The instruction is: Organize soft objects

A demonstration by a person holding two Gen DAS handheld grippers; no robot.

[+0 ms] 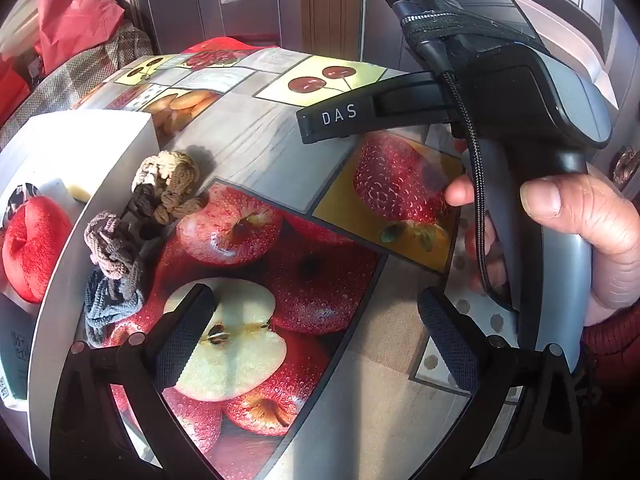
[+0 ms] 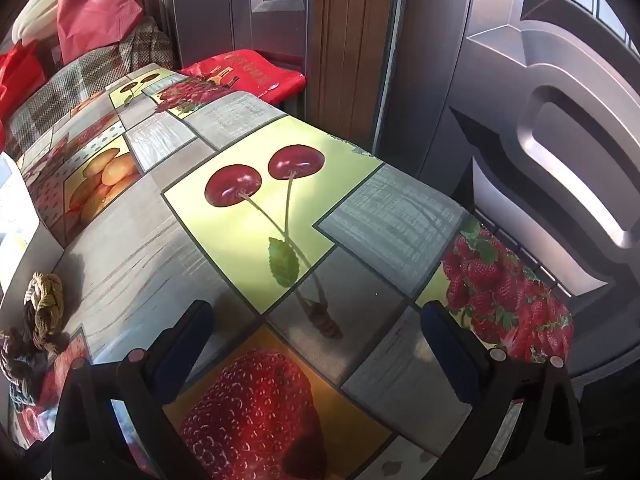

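A bunch of knotted fabric hair ties (image 1: 166,186) in cream, tan and brown lies on the fruit-print tablecloth (image 1: 280,152), with grey and blue ones (image 1: 112,276) just in front. They also show at the left edge of the right wrist view (image 2: 42,312). A white box (image 1: 80,136) at the left holds a red plush apple (image 1: 30,242). My left gripper (image 1: 316,328) is open and empty over the printed apples, right of the ties. My right gripper (image 2: 316,344) is open and empty over the printed strawberry; its body (image 1: 520,92) shows in the left view.
A checked cloth pile (image 2: 80,76) with red bags (image 2: 96,8) sits behind the table at the left. A red cushion (image 2: 248,72) lies at the table's far end. Grey panelled doors (image 2: 540,120) stand close on the right.
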